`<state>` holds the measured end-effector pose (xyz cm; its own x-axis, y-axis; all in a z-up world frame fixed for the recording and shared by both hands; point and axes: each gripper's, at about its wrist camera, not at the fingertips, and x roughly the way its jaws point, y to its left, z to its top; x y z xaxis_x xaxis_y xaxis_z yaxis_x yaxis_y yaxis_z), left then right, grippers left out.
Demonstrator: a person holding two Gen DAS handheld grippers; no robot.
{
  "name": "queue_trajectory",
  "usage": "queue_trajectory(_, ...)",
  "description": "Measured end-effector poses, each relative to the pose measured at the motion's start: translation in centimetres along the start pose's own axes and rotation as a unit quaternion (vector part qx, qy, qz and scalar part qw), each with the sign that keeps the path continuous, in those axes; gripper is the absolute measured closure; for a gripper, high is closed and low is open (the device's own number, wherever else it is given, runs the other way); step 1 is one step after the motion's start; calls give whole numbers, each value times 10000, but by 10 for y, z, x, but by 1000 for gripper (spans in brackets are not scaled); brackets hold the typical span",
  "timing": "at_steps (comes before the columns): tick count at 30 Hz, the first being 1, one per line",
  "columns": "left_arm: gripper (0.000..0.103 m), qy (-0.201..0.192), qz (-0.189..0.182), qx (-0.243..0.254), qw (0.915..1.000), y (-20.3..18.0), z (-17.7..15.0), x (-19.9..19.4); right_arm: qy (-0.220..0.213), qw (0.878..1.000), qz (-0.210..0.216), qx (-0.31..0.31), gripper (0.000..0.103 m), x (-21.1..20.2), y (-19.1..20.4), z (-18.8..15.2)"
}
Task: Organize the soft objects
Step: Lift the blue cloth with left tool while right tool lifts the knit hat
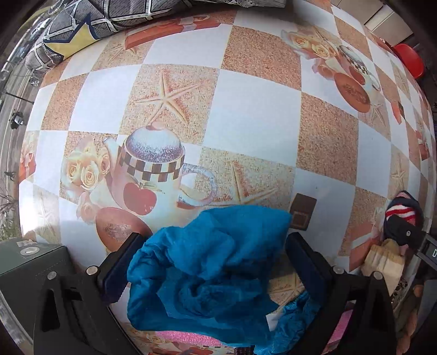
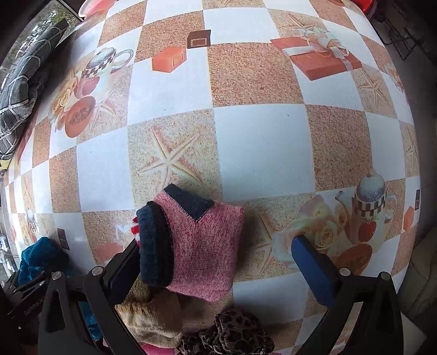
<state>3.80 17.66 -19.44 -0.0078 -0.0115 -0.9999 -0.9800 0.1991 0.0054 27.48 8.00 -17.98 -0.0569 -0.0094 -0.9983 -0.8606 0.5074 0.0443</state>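
Tablecloth [image 1: 254,114]: blue cloth [image 1: 207,273] between fingers [image 1: 120,270].

I count one crumpled blue cloth [image 1: 213,273], one pink knitted piece with navy trim [image 2: 196,245], one tan knit [image 2: 147,319] at 6 o'clock, one dark leopard-print fabric [image 2: 232,336], and one patterned cushion [image 1: 90,24] at 11 o'clock on my counter [image 1: 259,114].

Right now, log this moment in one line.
left tongs: open around blue cloth | right tongs: open around pink knit | nothing gripped
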Motion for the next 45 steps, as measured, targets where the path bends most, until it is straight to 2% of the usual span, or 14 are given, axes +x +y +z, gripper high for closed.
queue_trajectory(6,0,130,4,-40,9999,0,8,4,58,10000,4,-46,0,0,1,1)
queue_trajectory(9,5,145,-4,-31,9999,2,6,-4,-27,10000,22,-45,1,-5,-2,-2)
queue_trajectory(10,11,80,4,44,10000,-1,5,-6,-90,9999,9,-58,7,-8,-1,-4)
queue_trajectory(11,16,4,8,138,9999,-5,4,-10,-177,9998,24,-98,18,-12,0,-6)
queue_trajectory(12,29,-75,10,246,9997,-10,3,-14,-284,9994,53,-177,26,-17,2,-9)
queue_trajectory(13,45,-135,19,369,9992,-14,2,-18,-350,9989,144,-289,48,-22,5,-10)
queue_trajectory(14,55,-166,33,467,9988,-18,1,-20,-333,9986,204,-347,59,-23,7,-10)
queue_trajectory(15,64,-165,51,545,9984,-22,1,-22,-290,9987,237,-344,59,-23,7,-10)
queue_trajectory(17,65,-284,61,610,9977,-25,0,-28,-317,9983,443,-202,67,-28,2,-11)
queue_trajectory(19,65,-478,83,635,9968,-26,-3,-38,-369,9972,653,-36,68,-35,-6,-12)
queue_trajectory(27,65,-1076,210,649,9918,-21,-14,-85,-605,9949,804,39,68,-72,-19,-26)
queue_trajectory(30,65,-1197,217,652,9904,-18,-22,-101,-654,9941,862,-7,68,-84,-17,-36)
queue_trajectory(37,65,-1387,118,809,9870,-10,-66,-140,-720,9920,1020,-181,68,-109,-10,-66)
queue_trajectory(45,65,-1466,56,897,9851,5,-109,-162,-916,9899,1015,-376,68,-141,3,-108)
